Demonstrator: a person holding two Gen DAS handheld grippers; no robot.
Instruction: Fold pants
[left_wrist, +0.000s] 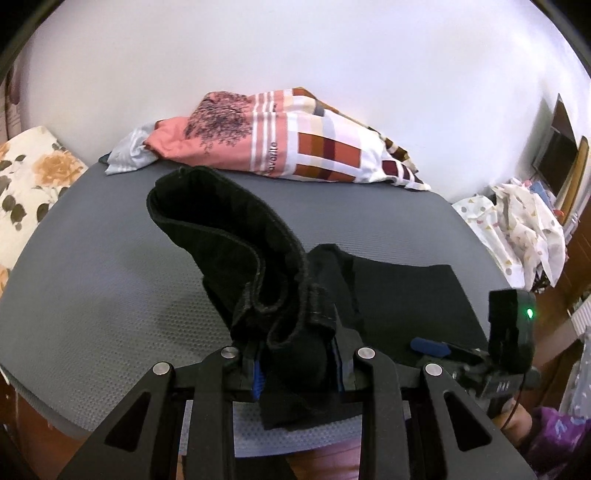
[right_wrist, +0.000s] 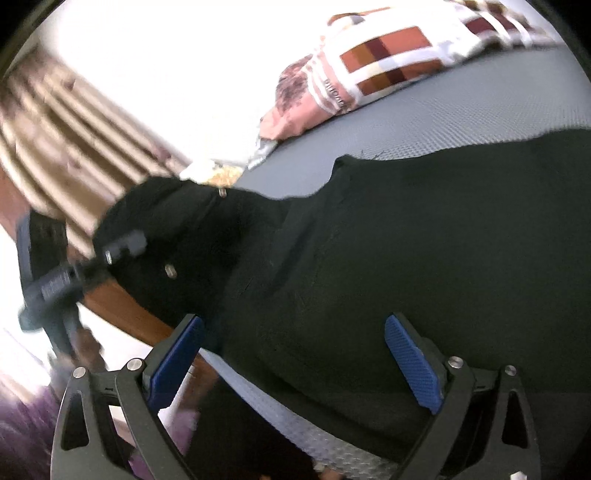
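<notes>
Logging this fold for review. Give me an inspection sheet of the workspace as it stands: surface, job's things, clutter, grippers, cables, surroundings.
Surface: grey textured mat, wooden edge showing below it.
Job's things: black pants lying partly flat on the mat, waistband end lifted up.
Clutter: patterned pink and checked bedding at the far edge; floral pillow to the left.
Grippers: left gripper shut on the pants' fabric; right gripper open, its blue pads apart over the pants.
Cables: thin dark cable beside the right gripper's body.
Surroundings: white wall; printed cloth heap on the right.
</notes>
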